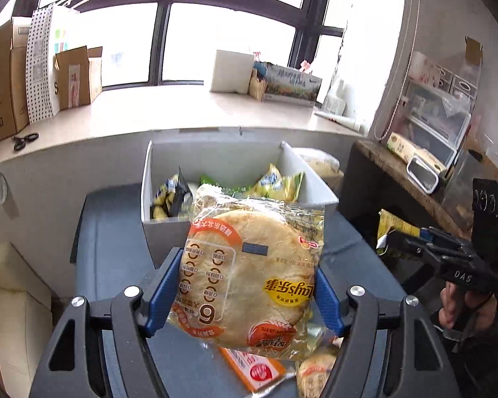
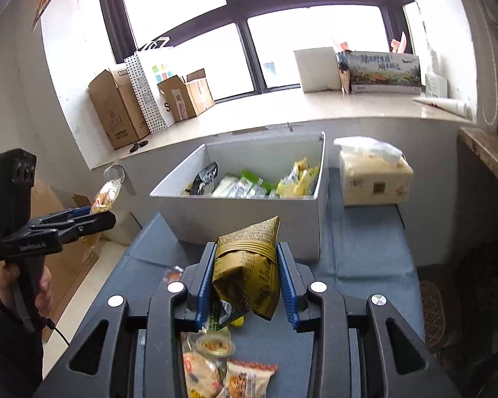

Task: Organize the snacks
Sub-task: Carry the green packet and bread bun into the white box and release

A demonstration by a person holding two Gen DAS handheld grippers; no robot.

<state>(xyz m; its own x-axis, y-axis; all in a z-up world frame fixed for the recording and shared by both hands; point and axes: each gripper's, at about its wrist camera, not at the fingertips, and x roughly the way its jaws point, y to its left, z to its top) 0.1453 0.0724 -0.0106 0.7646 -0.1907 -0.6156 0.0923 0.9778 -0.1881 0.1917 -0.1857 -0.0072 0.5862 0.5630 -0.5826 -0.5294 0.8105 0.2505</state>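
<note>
Seen first from the left wrist: left gripper (image 1: 245, 293) clamped on a round flatbread packet (image 1: 249, 275), blue pads pressing its left and right edges. Packet held face-on to the camera, print upside down, slightly longer top to bottom, crimped top seal pointing away toward the white bin (image 1: 169, 229). Packet raised above the blue-grey table cover (image 1: 116, 265), its upper edge overlapping the bin's near wall in the picture. Bin already holding yellow and green snack bags (image 1: 275, 185). More packets lying on the cover below the jaws, an orange one (image 1: 255, 369) among them. Right gripper (image 1: 395, 235) visible at the right edge, gripped by a hand (image 1: 461, 308), with something yellow at its tips. Next, from the right wrist: right gripper (image 2: 245, 282) closed tight on an olive-gold snack pouch (image 2: 249, 265), pads squeezing its middle from both sides. Pouch standing roughly upright, long axis vertical, its pointed corner aimed up and to the right toward the bin (image 2: 249, 212), its lower end hanging below the pads. Loose snacks (image 2: 222, 364) on the cover beneath. Left gripper (image 2: 96, 214) off to the left, packet (image 2: 106, 195) at its tips.
</note>
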